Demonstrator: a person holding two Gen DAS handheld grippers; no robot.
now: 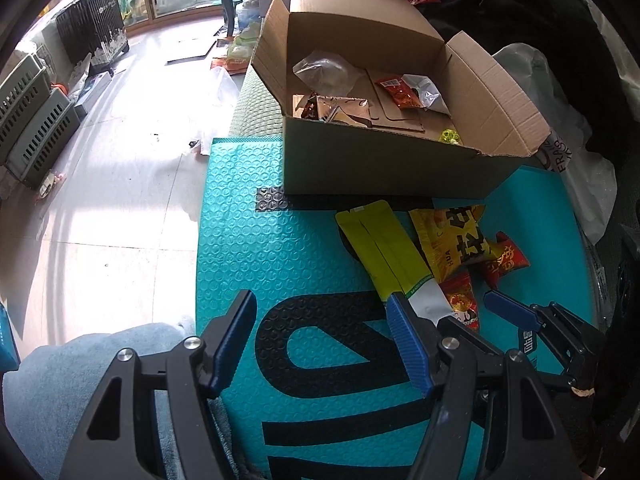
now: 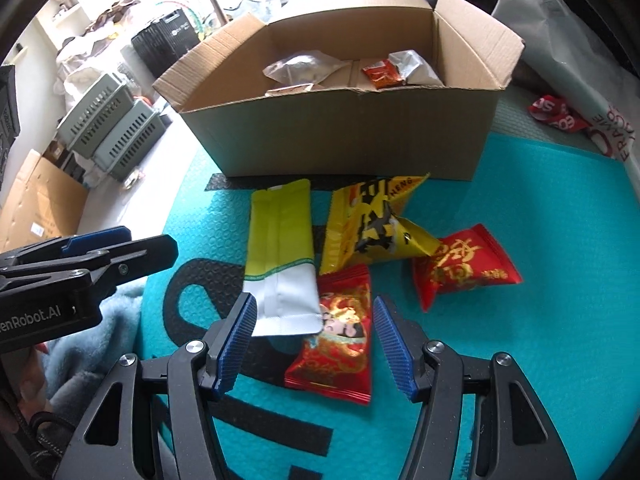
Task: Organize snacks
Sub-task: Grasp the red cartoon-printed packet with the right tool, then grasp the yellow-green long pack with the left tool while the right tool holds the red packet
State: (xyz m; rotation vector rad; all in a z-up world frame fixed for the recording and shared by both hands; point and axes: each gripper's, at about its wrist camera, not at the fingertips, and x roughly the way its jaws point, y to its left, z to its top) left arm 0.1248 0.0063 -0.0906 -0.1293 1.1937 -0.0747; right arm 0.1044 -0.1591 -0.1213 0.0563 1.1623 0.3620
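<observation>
Right hand-held gripper (image 2: 314,344) is hovering, released, over the red foil snack packet (image 2: 334,344) on the teal embossed mat (image 2: 540,240); next, clench and lift toward the brown cardboard box (image 2: 340,136).

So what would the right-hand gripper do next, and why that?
Probably drop a little and close on the red packet. The right gripper hovers open right over it, nothing yet between its pads. Four packets lie loose on the teal mat, while the cardboard box behind already holds others.
</observation>
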